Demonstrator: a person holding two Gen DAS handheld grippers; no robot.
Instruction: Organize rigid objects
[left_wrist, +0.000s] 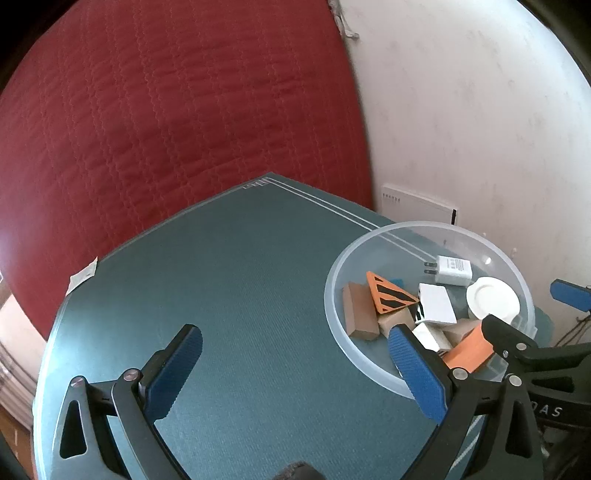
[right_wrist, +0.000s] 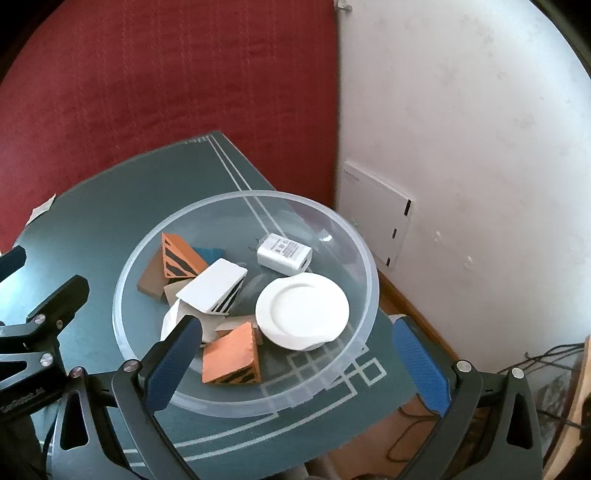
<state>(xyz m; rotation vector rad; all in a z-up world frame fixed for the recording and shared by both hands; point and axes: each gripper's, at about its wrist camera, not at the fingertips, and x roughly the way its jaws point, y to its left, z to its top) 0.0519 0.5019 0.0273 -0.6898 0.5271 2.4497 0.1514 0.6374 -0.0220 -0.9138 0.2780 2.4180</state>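
Right wrist view: blocks (right_wrist: 231, 356), charger (right_wrist: 284, 254) and plate (right_wrist: 302, 306) sit in bowl (right_wrist: 362, 243) on worktop (right_wrist: 110, 206). Both grippers (right_wrist: 295, 365) (left_wrist: 291, 373) spread, empty. Bowl overhangs the edge; a nudge could tip it.

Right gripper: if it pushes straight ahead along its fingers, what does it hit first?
Probably the near rim of the clear bowl, which lies between the open right gripper fingers. Just past it sits the orange striped block. Height above the rim is unclear.
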